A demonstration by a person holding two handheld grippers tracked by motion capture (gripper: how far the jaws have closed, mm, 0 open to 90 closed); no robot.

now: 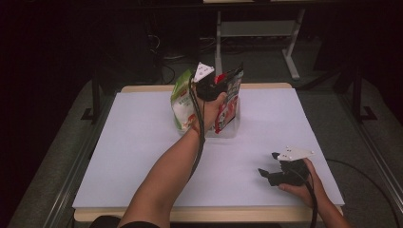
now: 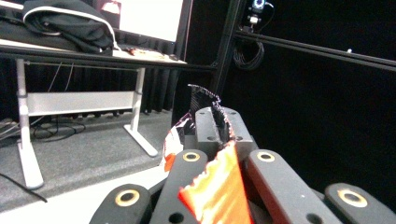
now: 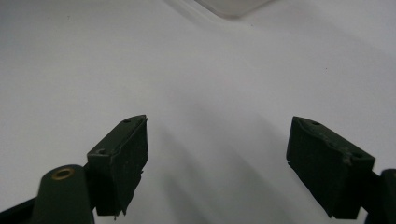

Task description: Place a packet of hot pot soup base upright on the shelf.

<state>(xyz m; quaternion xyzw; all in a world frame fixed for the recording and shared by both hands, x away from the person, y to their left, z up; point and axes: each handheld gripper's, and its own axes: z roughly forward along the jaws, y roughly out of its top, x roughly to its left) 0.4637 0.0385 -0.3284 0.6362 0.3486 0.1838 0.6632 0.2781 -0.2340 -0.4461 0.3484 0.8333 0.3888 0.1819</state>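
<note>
Red snack bag (image 1: 230, 95): pinched at its top seam, hanging upright over the clear bin (image 1: 233, 129) by the middle of the worktop's (image 1: 142, 156) far edge.

Nearest, by the near right corner: right tongs (image 1: 267, 164), released, jaws wide apart with nothing between, low over bare white surface. Well apart from the work, so no hindrance; best left parked there.

Farther in, across the middle: left forearm (image 1: 166, 175) reaching toward the bin. Left tongs (image 2: 215, 122) clenched on the crinkled seam, foil poking up past the pads.

Likely step: lowering the bag into the bin. Worth lowering straight down, keeping the bag vertical and its bottom edge inside the rim before letting go; a tilted release probably tips it over the wall.

Just beside, in the bin's left part: green bag (image 1: 181, 102), standing upright and taking up room. Better to keep to the right of it and avoid knocking it.

Beyond the far edge: dark floor and white desk legs (image 1: 290, 61), no obstacle.
</note>
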